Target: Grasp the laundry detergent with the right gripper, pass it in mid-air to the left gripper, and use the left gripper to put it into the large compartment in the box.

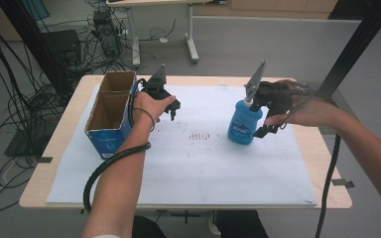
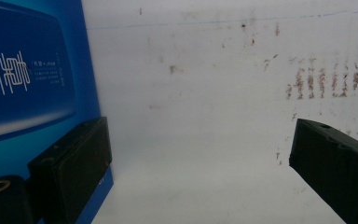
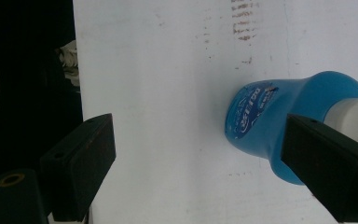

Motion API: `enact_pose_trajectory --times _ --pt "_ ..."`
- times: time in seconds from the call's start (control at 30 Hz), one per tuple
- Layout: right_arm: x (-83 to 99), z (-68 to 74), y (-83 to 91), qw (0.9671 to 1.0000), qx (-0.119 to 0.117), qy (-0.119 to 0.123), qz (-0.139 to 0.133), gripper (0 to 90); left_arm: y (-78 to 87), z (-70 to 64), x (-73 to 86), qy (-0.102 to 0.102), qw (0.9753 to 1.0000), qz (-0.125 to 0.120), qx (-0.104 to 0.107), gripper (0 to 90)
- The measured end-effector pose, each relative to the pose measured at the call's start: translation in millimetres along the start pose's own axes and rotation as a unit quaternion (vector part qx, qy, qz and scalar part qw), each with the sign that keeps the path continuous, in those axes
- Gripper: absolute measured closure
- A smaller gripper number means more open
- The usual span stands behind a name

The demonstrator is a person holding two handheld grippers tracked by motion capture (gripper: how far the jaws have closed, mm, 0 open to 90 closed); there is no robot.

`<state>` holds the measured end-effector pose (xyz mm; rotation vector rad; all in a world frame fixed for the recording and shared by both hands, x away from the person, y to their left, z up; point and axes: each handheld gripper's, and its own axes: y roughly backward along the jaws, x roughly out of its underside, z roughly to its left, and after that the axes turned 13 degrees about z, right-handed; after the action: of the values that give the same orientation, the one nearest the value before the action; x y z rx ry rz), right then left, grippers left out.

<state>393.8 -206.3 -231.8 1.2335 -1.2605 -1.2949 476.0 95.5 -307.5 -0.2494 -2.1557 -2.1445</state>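
A blue bottle (image 1: 243, 124) with a white cap stands upright on the white sheet (image 1: 188, 163), right of centre. My right gripper (image 1: 272, 128) hangs open just to its right, close to the bottle's neck. In the right gripper view the bottle (image 3: 270, 116) lies partly behind the right-hand jaw, and the gap of the right gripper (image 3: 198, 140) holds nothing. An open cardboard box (image 1: 110, 113) with blue sides sits at the left. My left gripper (image 1: 174, 110) is open beside it. In the left gripper view the box's blue wall (image 2: 28, 74) is next to the left gripper (image 2: 198, 140).
The wooden table (image 1: 59, 148) carries the white sheet, which has rows of small brown marks (image 1: 201, 135) at its middle. Black frame posts (image 1: 349, 49) rise at the right and left. Cables and a computer tower (image 1: 104, 29) lie on the floor beyond the table.
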Motion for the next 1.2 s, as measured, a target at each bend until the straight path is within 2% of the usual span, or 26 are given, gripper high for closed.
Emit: enact_pose_trajectory --times 0.37,0.6,0.93,1.03,1.1,1.2 --pt "2.3 1.9 1.3 1.0000 0.001 -0.005 -0.003 10.1 -0.8 0.9 1.1 0.003 1.0000 0.000 0.000 5.9" --pt "10.4 4.6 3.9 0.9998 0.005 -0.016 -0.007 10.1 -2.4 0.7 0.3 0.003 1.0000 0.001 0.000 5.9" --pt "31.7 4.4 5.0 0.9985 0.009 -0.052 -0.012 10.1 -5.4 0.4 1.4 0.001 1.0000 0.003 0.000 5.9" --pt "43.5 6.4 6.7 0.9974 0.014 -0.070 -0.011 10.1 -5.3 -0.4 1.6 0.000 1.0000 0.004 0.002 5.9" --pt "45.9 6.7 7.1 0.9972 0.014 -0.073 -0.012 10.1 -5.1 -1.1 1.4 0.000 1.0000 0.003 0.002 5.9" --pt "60.5 7.5 8.4 0.9957 0.016 -0.090 -0.016 10.1 -5.1 -3.0 0.6 -0.002 1.0000 0.003 0.004 5.9"
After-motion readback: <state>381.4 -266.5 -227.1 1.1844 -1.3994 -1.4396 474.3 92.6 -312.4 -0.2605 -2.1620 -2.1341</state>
